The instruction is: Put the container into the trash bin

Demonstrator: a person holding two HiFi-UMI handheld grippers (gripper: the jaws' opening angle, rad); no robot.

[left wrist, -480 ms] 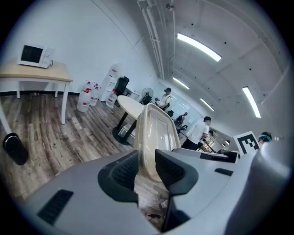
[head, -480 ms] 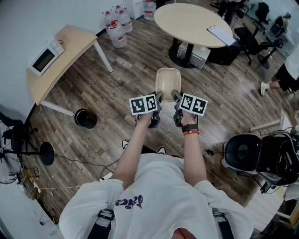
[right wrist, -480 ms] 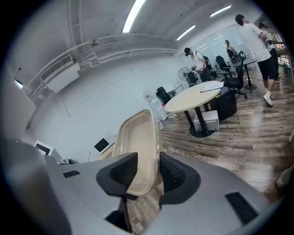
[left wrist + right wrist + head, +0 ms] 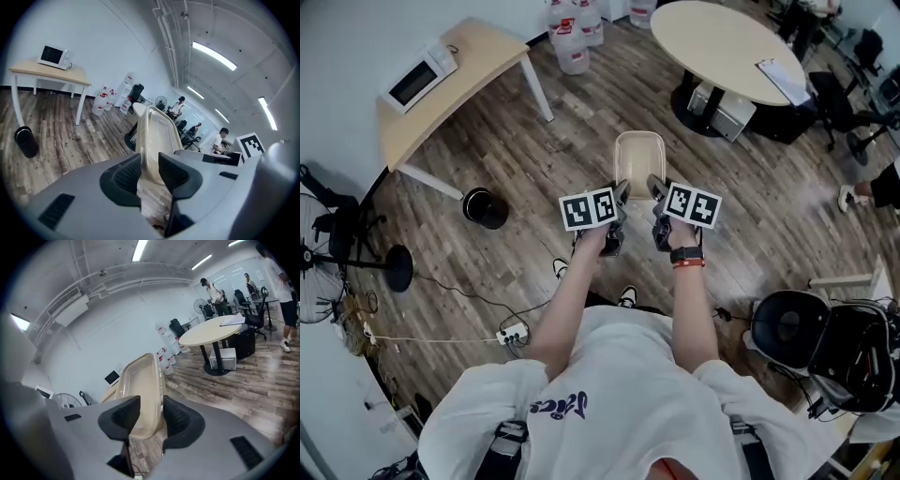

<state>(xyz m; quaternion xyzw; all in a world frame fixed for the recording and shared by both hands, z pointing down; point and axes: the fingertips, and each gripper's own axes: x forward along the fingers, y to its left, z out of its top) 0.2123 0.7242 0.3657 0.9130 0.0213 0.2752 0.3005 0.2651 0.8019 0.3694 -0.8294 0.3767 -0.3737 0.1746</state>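
Note:
A beige, see-through plastic container (image 4: 639, 161) hangs in the air in front of the person, over the wooden floor. My left gripper (image 4: 616, 202) is shut on its near-left rim and my right gripper (image 4: 657, 199) on its near-right rim. In the left gripper view the container (image 4: 157, 133) rises edge-on between the dark pads (image 4: 126, 176) of my left gripper (image 4: 149, 173). The right gripper view has the container (image 4: 139, 385) pinched the same way in my right gripper (image 4: 151, 417). A round black trash bin (image 4: 486, 208) stands on the floor to the left, also low at the left in the left gripper view (image 4: 24, 141).
A wooden desk (image 4: 478, 56) bearing a microwave (image 4: 420, 80) stands behind the bin. Water bottles (image 4: 572, 42) and a round table (image 4: 727, 42) lie ahead. A fan (image 4: 328, 253) stands far left, a cable with a power strip (image 4: 512, 333) near the feet, a black chair (image 4: 787, 328) right.
In the head view the bin, desk and round table have slid up and to the right as the person moves. Both grippers hold the container as before.

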